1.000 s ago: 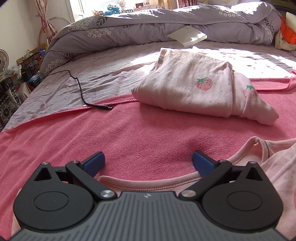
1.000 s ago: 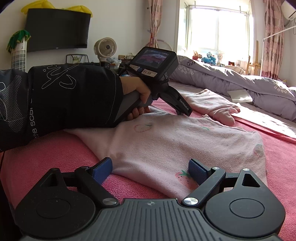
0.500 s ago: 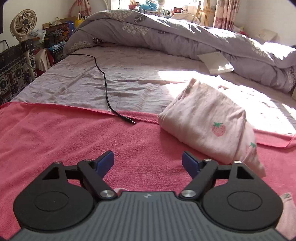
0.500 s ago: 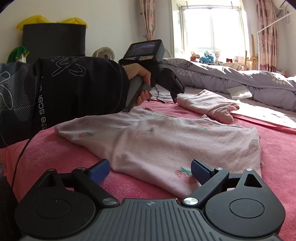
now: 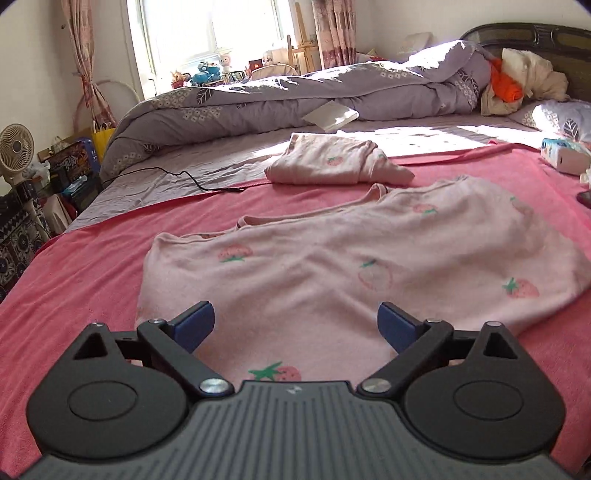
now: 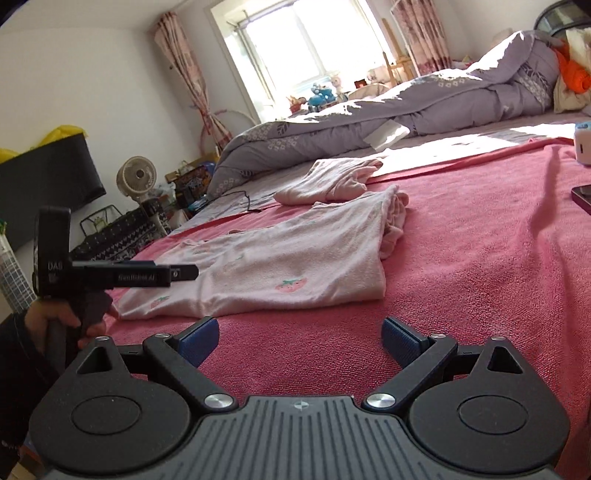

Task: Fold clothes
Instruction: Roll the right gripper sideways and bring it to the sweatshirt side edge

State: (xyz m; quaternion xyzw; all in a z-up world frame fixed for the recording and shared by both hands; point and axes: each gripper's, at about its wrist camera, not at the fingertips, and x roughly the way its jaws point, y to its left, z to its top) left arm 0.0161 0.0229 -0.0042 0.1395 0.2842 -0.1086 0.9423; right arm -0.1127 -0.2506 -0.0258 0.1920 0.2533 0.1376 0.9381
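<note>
Pulled back from the collar: left hand-held gripper (image 5: 295, 325), jaws just reopened, empty above the pale pink strawberry-print cotton top (image 5: 332, 266). Right hand-held gripper (image 6: 299, 341) spread too. Best pinch the hem corners squarely.

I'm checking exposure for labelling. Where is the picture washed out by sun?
Left wrist view: the window is blown white and a sunlit patch on the sheet glares. Right wrist view: the window is also blown out; the shirt stays evenly lit.

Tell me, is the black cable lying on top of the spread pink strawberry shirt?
No, the black cable lies apart from the strawberry shirt, on the purple sheet.
</note>
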